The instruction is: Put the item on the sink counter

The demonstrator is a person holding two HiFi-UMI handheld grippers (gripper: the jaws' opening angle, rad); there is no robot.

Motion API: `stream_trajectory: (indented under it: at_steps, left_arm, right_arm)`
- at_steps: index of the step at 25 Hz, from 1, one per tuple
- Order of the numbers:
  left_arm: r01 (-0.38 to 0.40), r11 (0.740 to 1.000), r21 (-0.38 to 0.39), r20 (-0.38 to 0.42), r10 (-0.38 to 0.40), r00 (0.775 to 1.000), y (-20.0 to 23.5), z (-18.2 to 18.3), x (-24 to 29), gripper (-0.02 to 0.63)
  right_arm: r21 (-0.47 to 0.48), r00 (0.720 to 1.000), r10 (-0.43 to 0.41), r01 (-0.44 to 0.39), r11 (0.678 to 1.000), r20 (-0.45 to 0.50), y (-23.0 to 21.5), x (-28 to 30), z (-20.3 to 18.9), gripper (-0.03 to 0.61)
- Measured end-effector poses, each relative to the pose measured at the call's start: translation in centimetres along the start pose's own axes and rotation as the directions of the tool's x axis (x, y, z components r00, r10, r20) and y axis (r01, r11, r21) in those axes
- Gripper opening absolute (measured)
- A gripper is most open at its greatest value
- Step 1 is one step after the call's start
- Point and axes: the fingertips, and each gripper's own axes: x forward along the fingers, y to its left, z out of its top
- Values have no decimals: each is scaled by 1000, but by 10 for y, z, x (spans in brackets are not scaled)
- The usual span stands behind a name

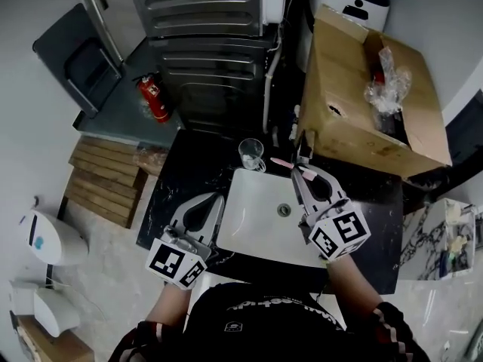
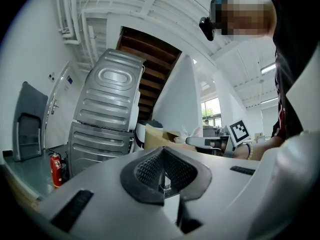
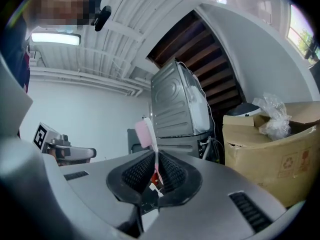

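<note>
A pink-and-white toothbrush [image 1: 285,164] is pinched in my right gripper [image 1: 303,173], which is shut on its handle. It is held above the far right corner of the white sink basin [image 1: 253,217], by the black marble counter [image 1: 185,173]. In the right gripper view the brush head [image 3: 145,132] sticks up from between the pads of the right gripper [image 3: 155,173]. My left gripper [image 1: 211,202] hovers over the basin's left rim, shut with nothing in it. The left gripper view shows the left gripper [image 2: 163,173] with its pads pressed together. A clear glass cup [image 1: 251,154] stands on the counter behind the basin.
A grey washing machine [image 1: 211,44] stands behind the counter. A cardboard box [image 1: 362,100] holding crumpled plastic is at the right. A red fire extinguisher [image 1: 155,98] and wooden slats [image 1: 106,176] lie on the floor to the left.
</note>
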Motion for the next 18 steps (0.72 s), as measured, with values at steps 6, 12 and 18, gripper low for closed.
stream_trajectory:
  at_steps: [6, 12, 18]
  left_arm:
    - [-36, 999, 6, 3, 36, 999, 22, 3, -2, 14]
    - [-70, 998, 3, -1, 70, 998, 41, 3, -4, 14]
    - [-94, 996, 10, -2, 94, 996, 53, 2, -7, 14]
  right_arm:
    - [9, 999, 15, -15, 1000, -39, -7, 48, -25, 55]
    - [13, 995, 22, -21, 1000, -102, -14, 86, -61, 55]
    - [18, 984, 16, -13, 1000, -177, -25, 114, -106, 55]
